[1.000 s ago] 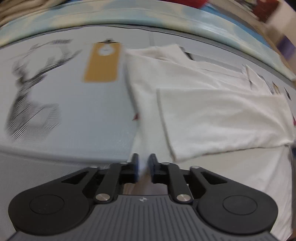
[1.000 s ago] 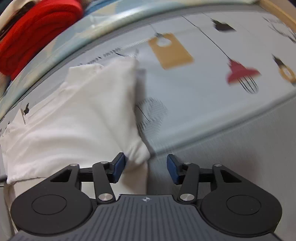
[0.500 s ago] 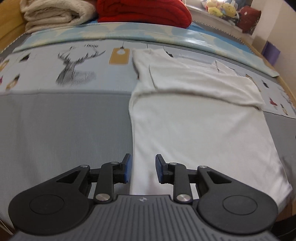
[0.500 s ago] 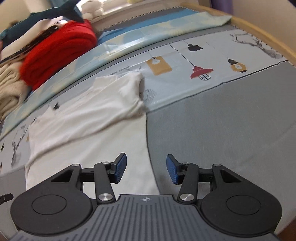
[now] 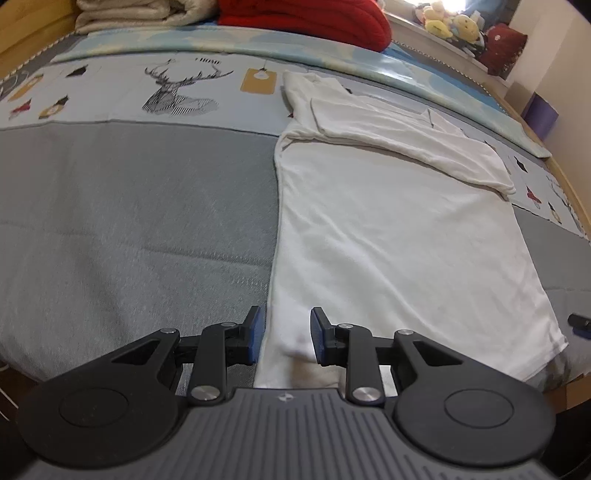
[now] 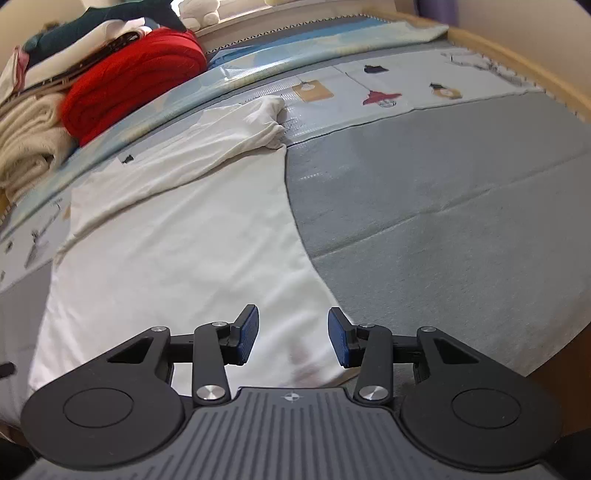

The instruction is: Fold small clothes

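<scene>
A white shirt [image 5: 388, 229] lies flat on the bed, its sleeves folded [image 5: 406, 136] across the chest at the far end. My left gripper [image 5: 286, 334] hovers open over the shirt's near left hem corner, the left edge of the cloth running under the gap between its pads. In the right wrist view the same shirt [image 6: 177, 258] spreads to the left. My right gripper [image 6: 292, 338] hangs over the near right hem corner. Its jaws are closing with the cloth below and between them, and the pads are not pressing on it.
The grey and printed bedcover [image 5: 129, 221] surrounds the shirt. A red blanket [image 6: 133, 85] and a cream blanket [image 6: 26, 147] are stacked at the head of the bed, with soft toys [image 5: 450, 26] behind. The wooden bed frame [image 6: 517, 55] runs along the right, and the near mattress edge lies below both grippers.
Both grippers have drawn back from the folded sleeves at the far end to the near hem. The left jaws have opened. The sleeve end that lay between the right jaws now rests on the shirt.
</scene>
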A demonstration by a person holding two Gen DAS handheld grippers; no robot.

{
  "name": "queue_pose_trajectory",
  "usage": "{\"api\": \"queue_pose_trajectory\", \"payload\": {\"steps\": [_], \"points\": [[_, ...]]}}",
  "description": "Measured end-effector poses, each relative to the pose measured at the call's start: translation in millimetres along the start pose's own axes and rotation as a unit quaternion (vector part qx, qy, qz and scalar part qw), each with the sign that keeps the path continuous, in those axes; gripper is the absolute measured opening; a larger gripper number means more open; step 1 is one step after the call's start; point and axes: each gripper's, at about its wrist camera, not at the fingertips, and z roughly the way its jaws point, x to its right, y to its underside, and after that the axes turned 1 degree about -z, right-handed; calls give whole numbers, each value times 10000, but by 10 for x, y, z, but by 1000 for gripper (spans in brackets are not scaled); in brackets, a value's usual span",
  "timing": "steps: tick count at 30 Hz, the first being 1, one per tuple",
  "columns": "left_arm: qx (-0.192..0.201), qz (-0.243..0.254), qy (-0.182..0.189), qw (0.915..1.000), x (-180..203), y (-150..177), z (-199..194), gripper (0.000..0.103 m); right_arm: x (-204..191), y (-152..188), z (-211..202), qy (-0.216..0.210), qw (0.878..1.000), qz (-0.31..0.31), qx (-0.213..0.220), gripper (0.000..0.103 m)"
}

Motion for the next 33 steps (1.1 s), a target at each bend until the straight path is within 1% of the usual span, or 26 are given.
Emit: {"api": "queue_pose_trajectory", "payload": {"steps": [2,4,6,8,10,14,17,20,21,22,23,25,27,29,31,33], "points": [[-53,-76,-54,9999,-26,1,45,38,50,4,39,26,9998,171,-59,44],[-154,-152,-101,9997,-52,0,109,39,90,10,86,34,9994,306,-130,44],[-291,-230,-101,9993,-74,7,173,41,106,22,148,66,9992,312,-220,44],[-392,-285,-81,9988,-80,15,224,49,105,26,209,96,9991,273,-294,45],[-461,-317,-120,9984,-89,21,275,54,91,29,276,136,9989,206,-386,44],[-757,-408,-232,9960,-135,65,382,54,41,55,385,303,9980,26,-560,44],[-742,-446,-161,9961,-164,70,351,54,-25,80,394,404,9975,-166,-554,44],[-711,-620,-38,9955,-233,68,282,54,-2,81,372,395,9977,-101,-533,44],[-715,-664,-5,9952,-252,66,261,53,9,78,367,385,9978,-78,-536,44],[-747,-663,35,9950,-262,67,247,48,17,80,366,380,9978,-70,-545,44],[-811,-597,86,9949,-256,70,244,28,21,82,369,383,9976,-83,-563,43],[-911,-429,191,9947,-227,82,246,6,11,90,380,410,9972,-160,-600,41],[-892,-272,239,9954,-171,102,231,7,-7,97,377,441,9969,-230,-606,40],[-919,-99,298,9953,-107,113,236,7,-1,100,379,536,9964,-252,-614,24],[-966,32,349,9947,-55,130,246,7,39,90,383,538,9965,-146,-627,20],[-1026,165,222,9943,-6,158,286,9,60,81,384,506,9967,-70,-635,19]]}}
